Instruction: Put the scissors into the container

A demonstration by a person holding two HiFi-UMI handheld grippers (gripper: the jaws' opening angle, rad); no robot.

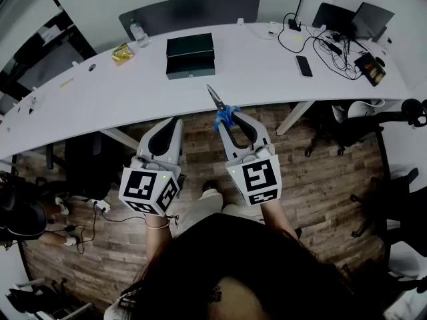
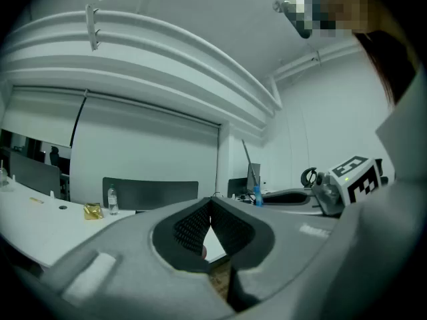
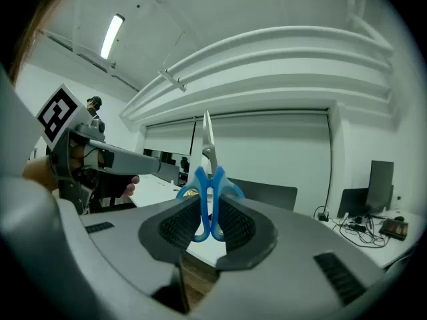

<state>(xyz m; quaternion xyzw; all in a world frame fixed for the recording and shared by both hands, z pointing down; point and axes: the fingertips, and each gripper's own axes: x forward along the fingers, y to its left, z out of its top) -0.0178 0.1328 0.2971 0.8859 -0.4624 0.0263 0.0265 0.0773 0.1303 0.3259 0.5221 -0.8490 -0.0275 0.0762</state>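
Note:
Blue-handled scissors (image 1: 217,101) stand between the jaws of my right gripper (image 1: 233,116), blades closed and pointing up and away, towards the table edge. In the right gripper view the scissors (image 3: 207,179) rise upright from the pads, which press on the blue handles; the right gripper (image 3: 208,204) is shut on them. The container, a dark green box (image 1: 190,55), sits on the white table (image 1: 260,69) beyond the scissors, lid down. My left gripper (image 1: 175,124) hangs to the left, in front of the table edge over the wooden floor. Its jaws (image 2: 211,207) meet at the tips with nothing in them.
A water bottle (image 1: 139,34) and a gold packet (image 1: 123,53) lie left of the box. A phone (image 1: 303,65), cables (image 1: 327,45) and laptops (image 1: 350,17) fill the table's right end. A chair back (image 1: 190,11) stands behind the table, and office chairs (image 1: 373,122) at the right.

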